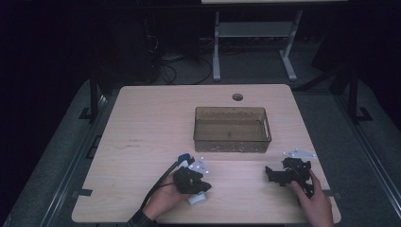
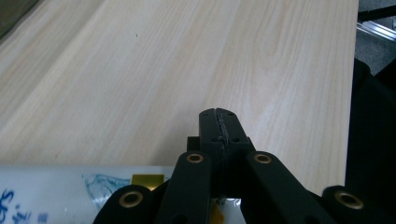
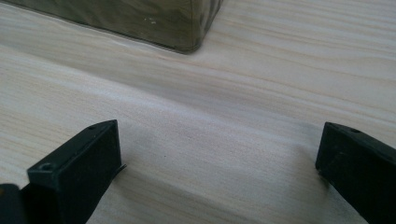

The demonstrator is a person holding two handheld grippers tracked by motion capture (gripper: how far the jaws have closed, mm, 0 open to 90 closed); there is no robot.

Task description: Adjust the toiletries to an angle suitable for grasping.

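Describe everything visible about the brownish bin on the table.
The bin is a rectangular, translucent brown-tinted plastic tray with rounded corners and low walls. It stands upright and open-topped on the pale wood table, a little right of centre, beyond both hands. Through its walls it looks empty, though the dim light leaves small contents uncertain. Nothing touches it except the tabletop. The right gripper view catches one rounded lower corner resting flat on the wood.

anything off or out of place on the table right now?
Nothing spilled, askew or damaged. The brown bin sits squarely on the table. The left gripper has its jaws shut, with a white printed packet lying beneath its body, not between them. The right gripper rests with jaws wide open over bare wood.
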